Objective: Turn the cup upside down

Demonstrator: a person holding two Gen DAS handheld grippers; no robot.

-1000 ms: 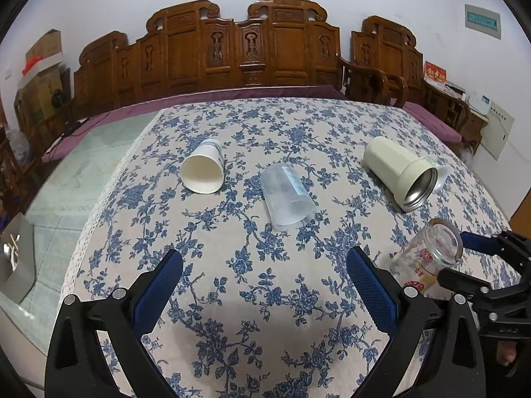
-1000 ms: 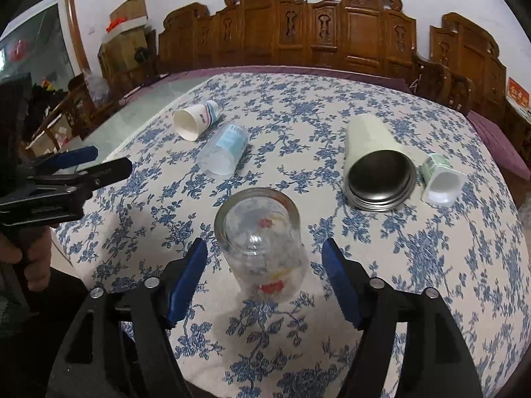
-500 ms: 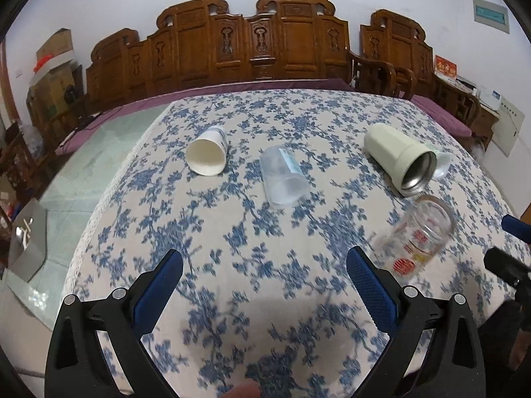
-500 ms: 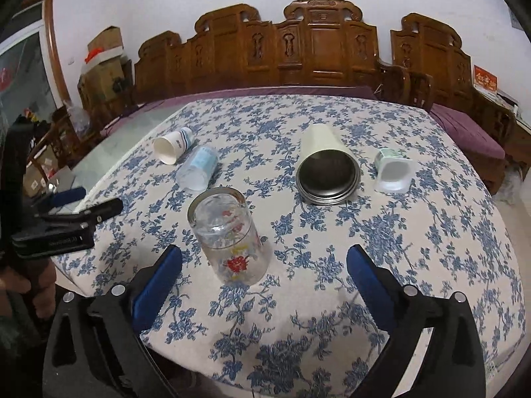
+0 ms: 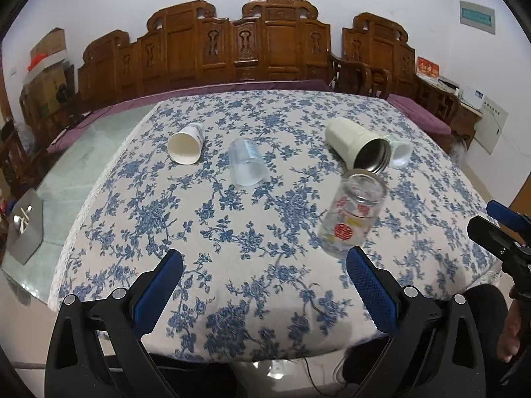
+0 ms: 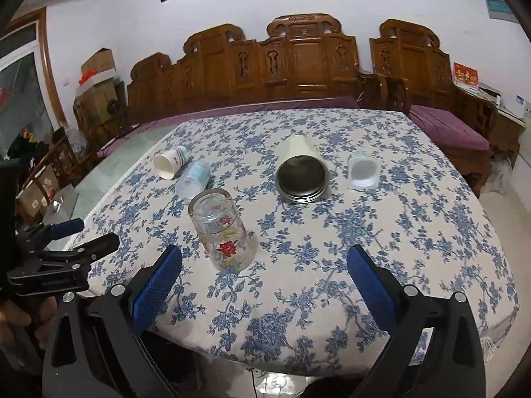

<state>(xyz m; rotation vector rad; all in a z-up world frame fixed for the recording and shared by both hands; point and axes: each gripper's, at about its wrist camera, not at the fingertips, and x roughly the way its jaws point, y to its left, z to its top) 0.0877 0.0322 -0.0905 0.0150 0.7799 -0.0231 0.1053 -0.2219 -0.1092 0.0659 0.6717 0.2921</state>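
A clear glass cup (image 6: 223, 232) with red and yellow print stands on the floral tablecloth (image 6: 381, 232) near the front edge, its wide end down and its narrower rim up; it also shows in the left wrist view (image 5: 353, 214). My right gripper (image 6: 264, 287) is open and empty, pulled back from the glass, which stands a little left of its centre line. My left gripper (image 5: 264, 290) is open and empty over the table's front edge. The glass stands just beyond its right finger (image 5: 371, 290).
Lying on their sides farther back are a white paper cup (image 5: 186, 144), a clear plastic cup (image 5: 247, 162), a cream steel tumbler (image 6: 300, 174) and a small white pot (image 6: 363, 172). Carved wooden benches (image 6: 298, 63) line the far side. The left gripper also shows in the right wrist view (image 6: 49, 258).
Both grippers have drawn back toward the table's front edge. My right gripper, earlier close around the glass, has opened wider and let it stand free.
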